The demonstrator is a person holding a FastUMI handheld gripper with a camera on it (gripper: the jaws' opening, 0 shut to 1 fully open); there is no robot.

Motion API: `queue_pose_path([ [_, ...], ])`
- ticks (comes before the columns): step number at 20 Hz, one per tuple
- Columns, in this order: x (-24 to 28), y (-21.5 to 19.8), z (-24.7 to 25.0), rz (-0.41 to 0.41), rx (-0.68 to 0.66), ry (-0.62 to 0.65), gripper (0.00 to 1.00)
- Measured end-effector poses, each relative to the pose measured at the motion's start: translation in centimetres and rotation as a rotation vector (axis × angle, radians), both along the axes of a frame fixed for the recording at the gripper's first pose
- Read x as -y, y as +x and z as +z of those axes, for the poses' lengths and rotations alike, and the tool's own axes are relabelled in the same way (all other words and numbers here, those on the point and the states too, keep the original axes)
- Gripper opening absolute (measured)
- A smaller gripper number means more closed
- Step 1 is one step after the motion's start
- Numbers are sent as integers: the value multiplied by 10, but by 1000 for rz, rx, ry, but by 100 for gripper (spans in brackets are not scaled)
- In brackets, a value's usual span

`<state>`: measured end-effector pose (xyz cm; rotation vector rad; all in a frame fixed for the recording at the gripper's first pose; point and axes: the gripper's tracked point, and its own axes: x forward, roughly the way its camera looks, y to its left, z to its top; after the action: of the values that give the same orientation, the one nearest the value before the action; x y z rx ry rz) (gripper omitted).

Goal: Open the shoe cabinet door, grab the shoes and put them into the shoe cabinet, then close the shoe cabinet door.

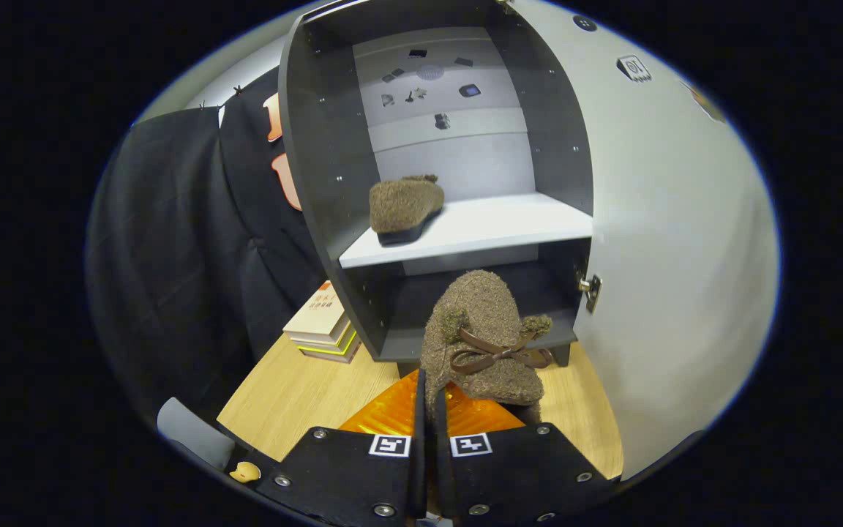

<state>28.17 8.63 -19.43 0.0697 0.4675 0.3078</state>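
Observation:
The shoe cabinet (319, 146) stands open ahead of me, its white door (670, 241) swung out to the right. One brown fuzzy shoe (405, 206) rests on the white middle shelf (509, 223), at its left side. A second brown fuzzy shoe (484, 344) with a brown bow hangs just ahead of my fingers, in front of the lower compartment. My gripper (429, 399) is shut on that shoe's heel edge, the two fingers nearly together.
The cabinet sits on a wooden table (297, 395). A stack of books (323, 326) lies left of the cabinet's base. An orange sheet (385, 417) lies under the held shoe. Black cloth hangs to the left.

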Motion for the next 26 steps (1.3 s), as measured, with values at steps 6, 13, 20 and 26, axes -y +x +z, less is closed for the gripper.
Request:
queue_pose_path([
  [6, 2, 71, 82, -17, 116, -35, 6],
  [13, 12, 171, 135, -39, 173, -51, 6],
  [20, 15, 274, 121, -59, 121, -133, 6],
  [26, 4, 309, 79, -51, 40, -183, 6],
])
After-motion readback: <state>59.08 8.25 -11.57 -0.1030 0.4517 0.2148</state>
